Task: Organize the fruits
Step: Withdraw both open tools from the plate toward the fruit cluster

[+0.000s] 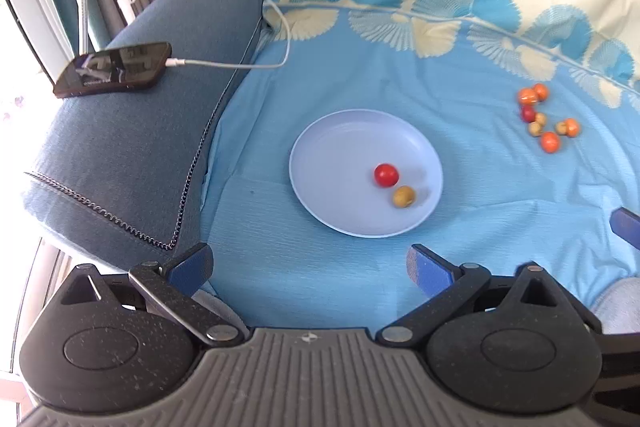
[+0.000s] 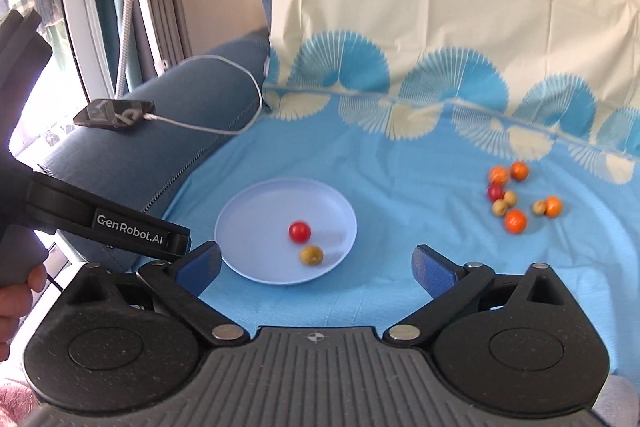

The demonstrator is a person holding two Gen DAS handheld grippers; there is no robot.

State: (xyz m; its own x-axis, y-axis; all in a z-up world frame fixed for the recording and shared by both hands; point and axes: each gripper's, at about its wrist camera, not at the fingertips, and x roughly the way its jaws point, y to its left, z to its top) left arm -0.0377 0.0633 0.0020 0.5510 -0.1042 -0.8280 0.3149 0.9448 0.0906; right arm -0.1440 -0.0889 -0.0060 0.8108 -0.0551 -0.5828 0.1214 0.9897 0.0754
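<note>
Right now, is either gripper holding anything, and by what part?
Nothing held. Left gripper and right gripper both stand open and empty; the red fruit and greenish fruit lie on the plate.

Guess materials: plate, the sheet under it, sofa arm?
Plate: likely plastic or melamine, pale lavender, smooth with a soft sheen and thin rolled rim; could be glazed ceramic. Sheet: thin woven cloth, probably cotton or a blend, matte, creased, with a printed fan pattern. Sofa arm: coarse woven upholstery, matte grey-blue, visible weave and stitched seam.
</note>
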